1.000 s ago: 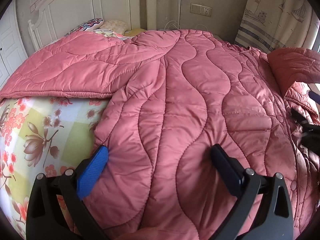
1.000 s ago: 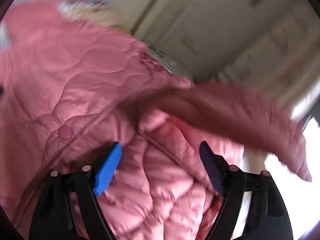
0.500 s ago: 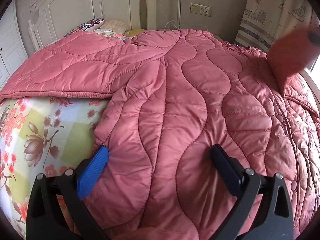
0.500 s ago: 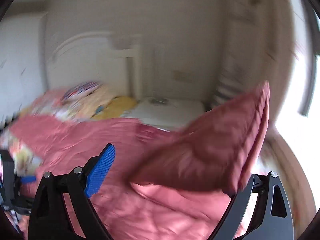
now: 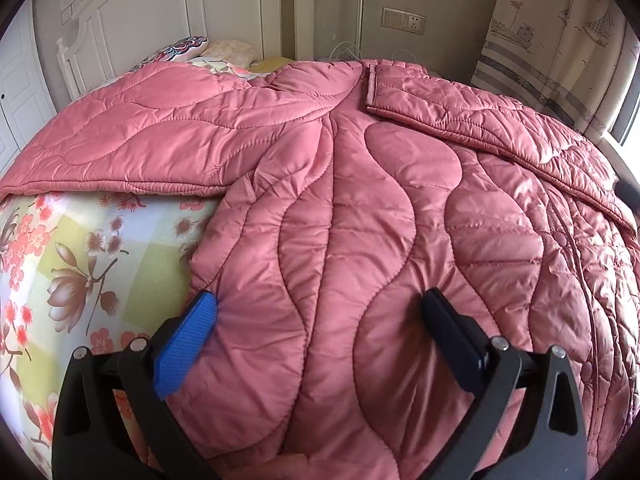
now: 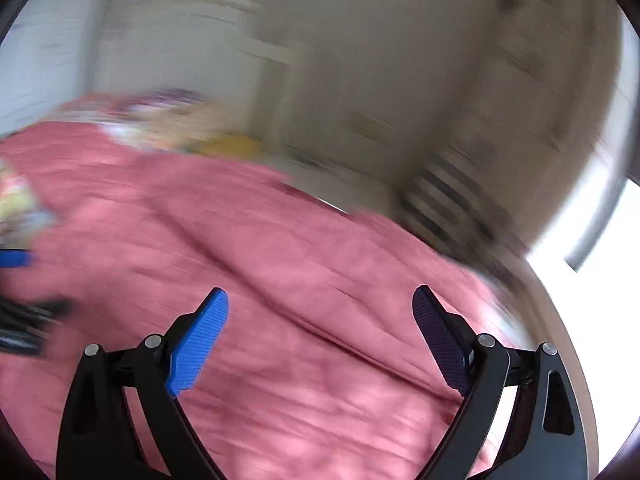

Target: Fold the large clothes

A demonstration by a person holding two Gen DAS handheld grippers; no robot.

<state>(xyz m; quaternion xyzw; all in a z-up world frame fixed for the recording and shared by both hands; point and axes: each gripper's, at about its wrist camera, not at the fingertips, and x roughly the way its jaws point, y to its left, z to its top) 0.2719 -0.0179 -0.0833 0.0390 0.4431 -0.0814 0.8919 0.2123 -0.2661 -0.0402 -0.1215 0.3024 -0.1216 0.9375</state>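
A large pink quilted coat (image 5: 360, 216) lies spread over the bed. Its right sleeve (image 5: 472, 120) is folded across the upper body, the cuff near the top centre. Its left sleeve (image 5: 152, 140) stretches out to the left. My left gripper (image 5: 320, 320) is open, its fingers resting on the coat's lower hem. My right gripper (image 6: 320, 320) is open and empty above the coat (image 6: 280, 280); that view is motion-blurred. A tip of the right gripper (image 5: 628, 196) shows at the right edge of the left wrist view.
A floral bedsheet (image 5: 80, 264) is exposed at the left. Pillows (image 5: 192, 50) lie by the white headboard (image 5: 160, 12). A curtain (image 5: 552, 40) hangs at the right and a wall socket (image 5: 402, 22) sits behind the bed.
The right gripper lifted the right sleeve, swung it over the coat body, and let it go. The sleeve now lies folded across. The left gripper has not moved.
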